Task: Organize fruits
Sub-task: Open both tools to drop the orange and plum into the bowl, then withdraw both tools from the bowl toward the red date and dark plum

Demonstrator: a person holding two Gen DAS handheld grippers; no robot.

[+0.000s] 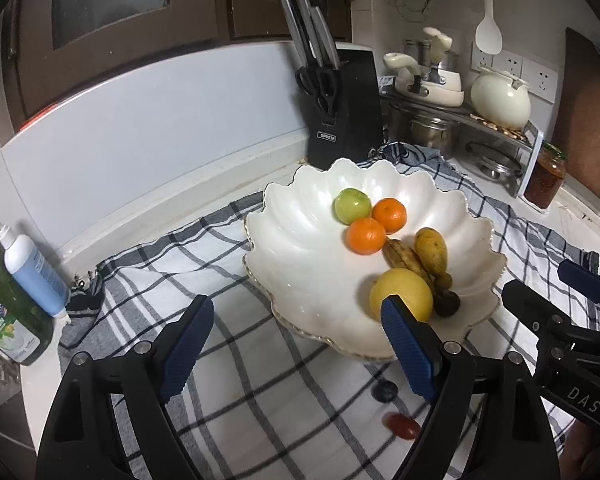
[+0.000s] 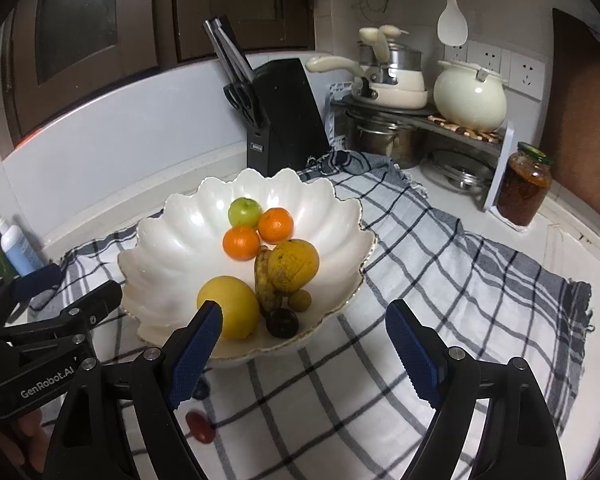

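A white scalloped bowl (image 1: 300, 248) (image 2: 172, 240) sits on a checked cloth. It holds a green apple (image 1: 353, 205) (image 2: 244, 212), two oranges (image 1: 366, 235) (image 2: 241, 243), a big yellow citrus (image 1: 402, 294) (image 2: 230, 308), a browned banana (image 1: 406, 258), a yellow mango (image 2: 293, 266) and a small dark fruit (image 2: 283, 322). On the cloth in front of the bowl lie a dark berry (image 1: 385, 391) and a small red fruit (image 1: 401, 426) (image 2: 200, 427). My left gripper (image 1: 298, 308) hovers open at the bowl's near rim. My right gripper (image 2: 304, 312) is open beside it, nothing between its pads.
A black knife block (image 1: 342, 120) stands behind the bowl. A metal rack (image 2: 420, 120) with pots and a cream kettle fills the back right, with a jar of red paste (image 2: 522, 188) beside it. Soap bottles (image 1: 32, 264) stand at the left edge by the sink.
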